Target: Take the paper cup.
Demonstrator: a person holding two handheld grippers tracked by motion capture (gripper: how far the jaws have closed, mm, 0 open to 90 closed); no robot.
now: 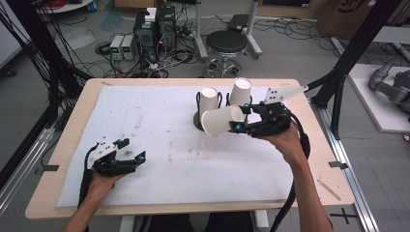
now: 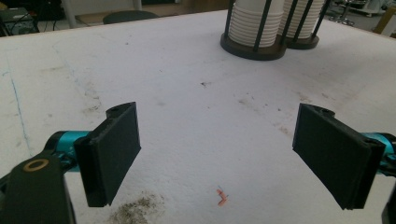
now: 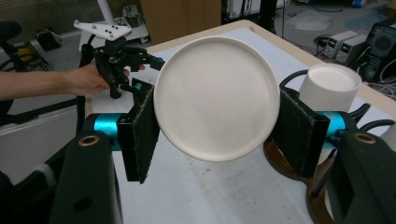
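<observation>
My right gripper (image 1: 241,117) is shut on a white paper cup (image 1: 221,121), held on its side above the mat with its mouth pointing left. In the right gripper view the cup's base (image 3: 217,98) faces the camera, pinched between both pads (image 3: 142,133). Just behind it stand two dark wire holders with stacks of white cups (image 1: 209,100) (image 1: 240,90), seen closer as ribbed stacks (image 2: 254,25) (image 2: 301,21). My left gripper (image 1: 133,149) rests low at the near left of the mat, open (image 2: 219,154), with nothing between its pads.
A white foam mat (image 1: 159,125) with dirt smudges covers the wooden table (image 1: 77,121). A small orange scrap (image 2: 222,197) lies just ahead of the left gripper. A stool (image 1: 226,43), cables and equipment boxes (image 1: 154,29) stand on the floor beyond the far edge.
</observation>
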